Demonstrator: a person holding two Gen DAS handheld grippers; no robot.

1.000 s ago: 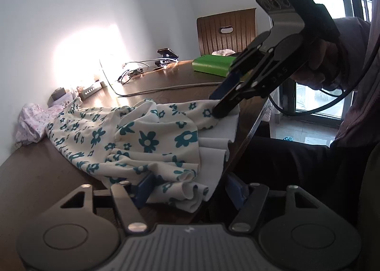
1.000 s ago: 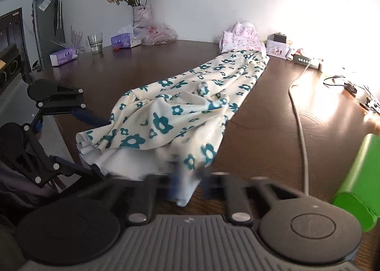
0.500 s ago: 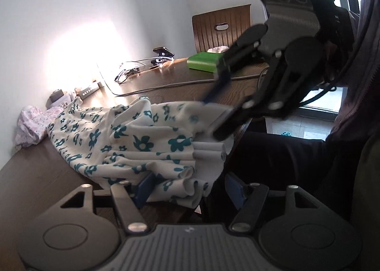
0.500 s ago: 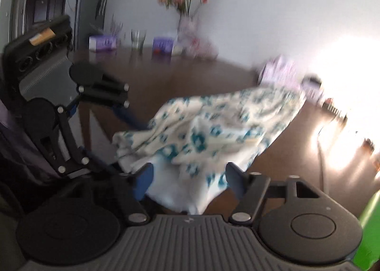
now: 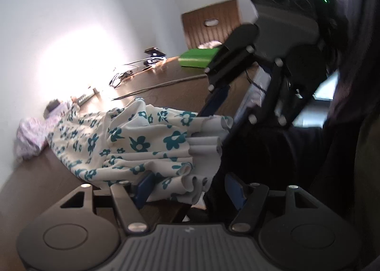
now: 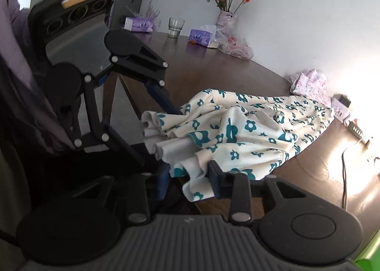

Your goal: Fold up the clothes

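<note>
Cloth hem filled the foreground of both wrist views. The cream garment with teal flower print (image 6: pixel 239 128) lay bunched at the near edge of the dark brown wooden table (image 6: pixel 201 71), its gathered hem hanging past that edge. The right gripper (image 6: pixel 188 177) had its jaws closing, narrow, with a fold of the hem between the pads; whether the pads pressed on it could not be told. The left gripper (image 5: pixel 187 186) stood with its jaws fairly wide, the hem lying between them and against the left blue pad only.

In the left wrist view, the right gripper's black linkage crossed the frame and hid much of the table's right side. In the right wrist view, the left gripper's body blocked the room at left.

Beyond the garment, a pale pink printed cloth (image 6: pixel 311 83) lay crumpled near the wall, beside a power strip (image 6: pixel 357 130). A grey cable (image 5: pixel 163 84) ran across the table. Farther off stood a green box (image 5: pixel 198 57), a clear drinking glass (image 6: pixel 176 27), purple tissue packs (image 6: pixel 140 25), a vase of pink roses (image 6: pixel 225 17) and a brown wooden chair back (image 5: pixel 211 23).
</note>
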